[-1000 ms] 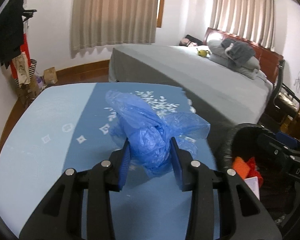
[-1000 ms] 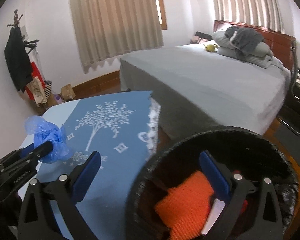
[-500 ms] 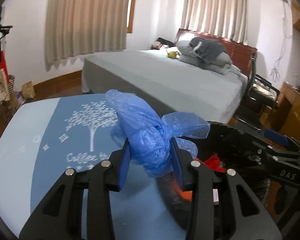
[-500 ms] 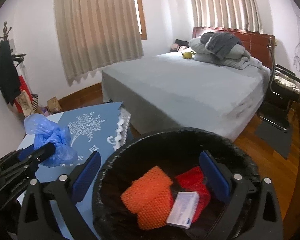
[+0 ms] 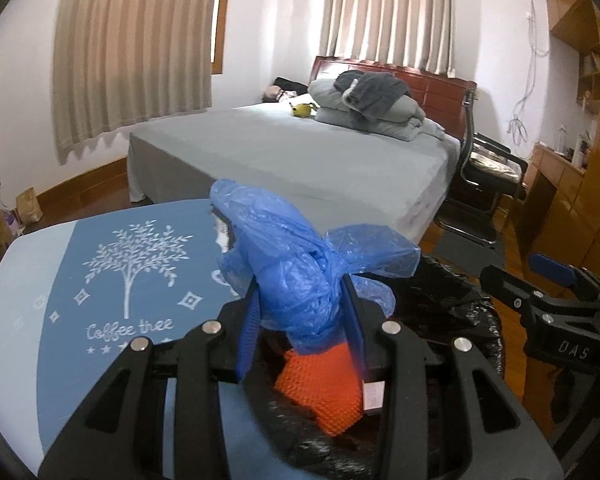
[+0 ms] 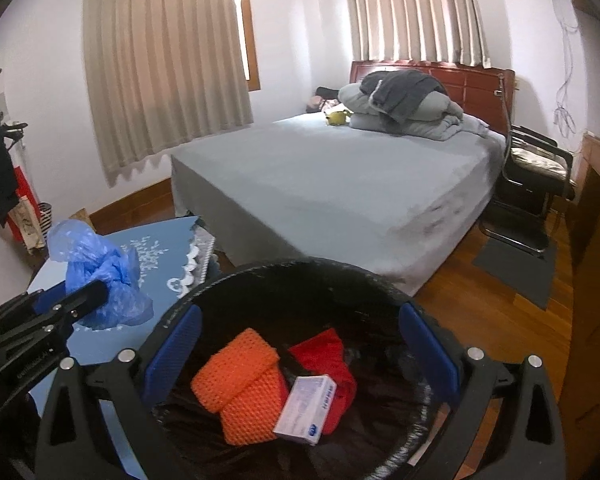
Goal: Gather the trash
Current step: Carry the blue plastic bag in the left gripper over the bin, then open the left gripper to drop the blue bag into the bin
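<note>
A crumpled blue plastic bag is pinched between the blue pads of my left gripper, which is shut on it. The bag hangs over the near left rim of a black-lined trash bin. From the right wrist view the same bag shows at the left, just outside the bin's rim. My right gripper stands wide open above the bin, gripping nothing. Inside the bin lie an orange mesh piece, a red item and a small white box.
A table with a blue tree-print cloth stands left of the bin. Behind is a grey bed with folded bedding. A black chair and a wooden desk are at the right, on a wood floor.
Both grippers swung right, from over the table to the bin. The bag now hangs at the bin's rim, still gripped. The bin has come to the middle of the right gripper's view.
</note>
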Tool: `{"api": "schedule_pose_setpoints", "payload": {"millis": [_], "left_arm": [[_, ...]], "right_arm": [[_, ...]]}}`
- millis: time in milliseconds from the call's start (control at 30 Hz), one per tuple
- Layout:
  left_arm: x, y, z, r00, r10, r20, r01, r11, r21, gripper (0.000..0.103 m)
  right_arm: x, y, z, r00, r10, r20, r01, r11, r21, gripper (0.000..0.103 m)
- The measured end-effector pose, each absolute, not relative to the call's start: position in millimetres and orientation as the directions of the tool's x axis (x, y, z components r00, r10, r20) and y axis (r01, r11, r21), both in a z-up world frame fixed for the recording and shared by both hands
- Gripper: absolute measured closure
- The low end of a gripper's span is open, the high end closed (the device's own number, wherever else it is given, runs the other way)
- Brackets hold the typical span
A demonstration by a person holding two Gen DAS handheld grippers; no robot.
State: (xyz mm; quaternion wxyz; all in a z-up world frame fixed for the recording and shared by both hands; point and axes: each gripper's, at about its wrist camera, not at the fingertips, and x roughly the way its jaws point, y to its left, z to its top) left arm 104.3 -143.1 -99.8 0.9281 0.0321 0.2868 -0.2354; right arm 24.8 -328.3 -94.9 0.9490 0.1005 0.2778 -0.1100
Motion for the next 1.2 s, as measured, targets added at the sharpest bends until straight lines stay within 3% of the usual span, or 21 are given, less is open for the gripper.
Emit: {"api": "schedule_pose_setpoints", "payload": {"millis": [867, 1200], "left_arm": [[129.6, -194.4, -138.0, 0.633, -0.476, -0.61, 0.547, 0.833, -0.083, 0.065], [133.2, -179.3, -137.2, 0.638, -0.465, -0.614, 0.536, 0.84, -0.079, 0.017]], "right_arm": [[17.1, -372.7, -117.2, 0.783, -0.211, -0.586, 0.357, 0.923, 0.146, 0.006], [17.4, -374.0, -112.6, 0.789, -0.211, -0.577, 0.353, 0.924, 0.145, 0.006]]}}
